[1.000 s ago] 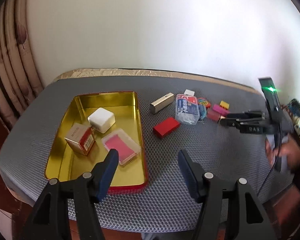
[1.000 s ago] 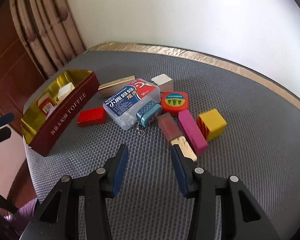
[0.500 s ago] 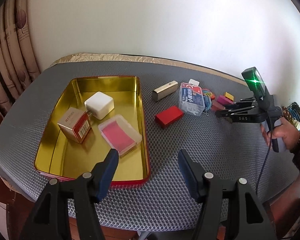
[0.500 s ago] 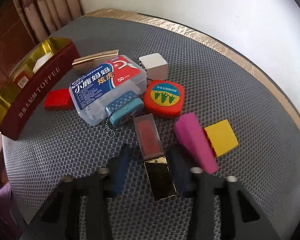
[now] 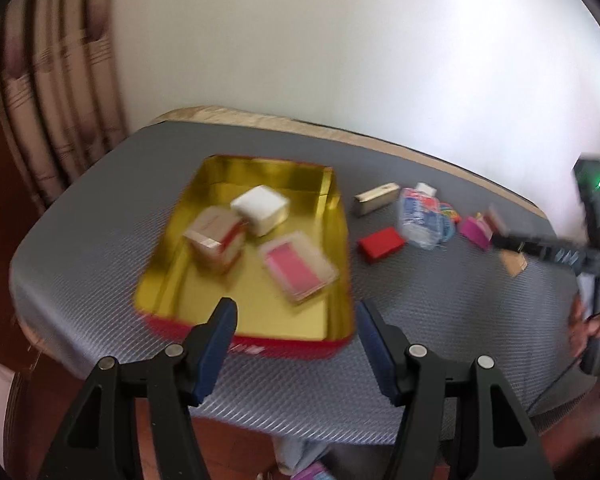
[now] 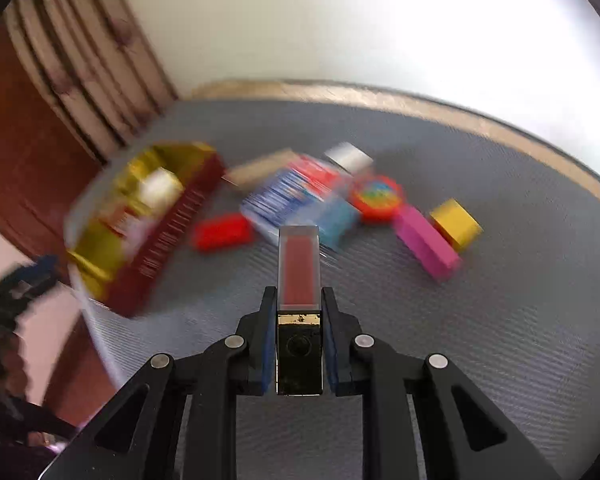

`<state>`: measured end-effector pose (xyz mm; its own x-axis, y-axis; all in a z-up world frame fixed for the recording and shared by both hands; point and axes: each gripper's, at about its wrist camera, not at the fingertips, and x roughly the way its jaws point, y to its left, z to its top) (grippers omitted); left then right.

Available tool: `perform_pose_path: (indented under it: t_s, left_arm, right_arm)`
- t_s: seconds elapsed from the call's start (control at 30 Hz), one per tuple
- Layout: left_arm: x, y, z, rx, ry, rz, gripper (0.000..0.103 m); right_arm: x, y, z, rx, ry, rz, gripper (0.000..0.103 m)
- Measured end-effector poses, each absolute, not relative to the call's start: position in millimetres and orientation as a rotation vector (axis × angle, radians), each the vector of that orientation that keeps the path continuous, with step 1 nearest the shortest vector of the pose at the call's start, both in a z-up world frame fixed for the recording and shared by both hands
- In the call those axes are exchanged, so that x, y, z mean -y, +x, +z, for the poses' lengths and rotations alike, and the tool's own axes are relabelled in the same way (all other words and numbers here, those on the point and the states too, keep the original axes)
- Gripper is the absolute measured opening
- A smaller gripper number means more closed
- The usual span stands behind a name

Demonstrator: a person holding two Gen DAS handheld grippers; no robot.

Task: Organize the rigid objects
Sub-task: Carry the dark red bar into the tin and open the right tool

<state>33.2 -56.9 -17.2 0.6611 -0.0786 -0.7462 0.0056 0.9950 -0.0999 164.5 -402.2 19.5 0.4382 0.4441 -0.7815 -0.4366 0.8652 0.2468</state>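
Note:
My right gripper (image 6: 299, 294) is shut on a clear lip-gloss tube (image 6: 299, 264) with red contents and a gold cap, held above the grey mat. The tube points towards the loose pile. In the left wrist view the right gripper (image 5: 500, 240) shows blurred at the right edge, a hand behind it. My left gripper (image 5: 296, 312) stands open over the near wall of the gold tin (image 5: 332, 208), nothing between its fingers. Inside the tin lie a white cube (image 5: 260, 208), a cardboard box (image 5: 216, 240) and a clear case with a pink insert (image 5: 298, 272).
Loose on the mat are a red block (image 6: 222, 232), a floss box (image 6: 296, 196), a gold bar (image 5: 376, 198), an orange round case (image 6: 378, 196), a pink block (image 6: 424, 244) and a yellow block (image 6: 456, 224). Curtains hang at the left.
The right gripper came down over the lip-gloss tube, shut on it and lifted it off the mat. The left gripper shifted sideways, so the tin now sits more centrally before it.

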Motion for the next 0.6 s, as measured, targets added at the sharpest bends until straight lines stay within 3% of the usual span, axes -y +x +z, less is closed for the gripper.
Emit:
perform_pose_path:
  t_s: [0.17,0.37,0.6]
  left_arm:
    - [29,19,-17,-0.818,-0.102,0.098,0.063]
    - [4,17,-17,-0.801,-0.163,0.134,0.063]
    - [3,24,-33,-0.841,-0.135,0.126,0.063]
  right_arm:
    - [315,196,40,-0.985,0.089,0.705,0.018]
    - [216,241,3,-1.065,0.019,0.690,0.018]
    - [180,271,-43,-1.134,-0.069,0.613,0.018]
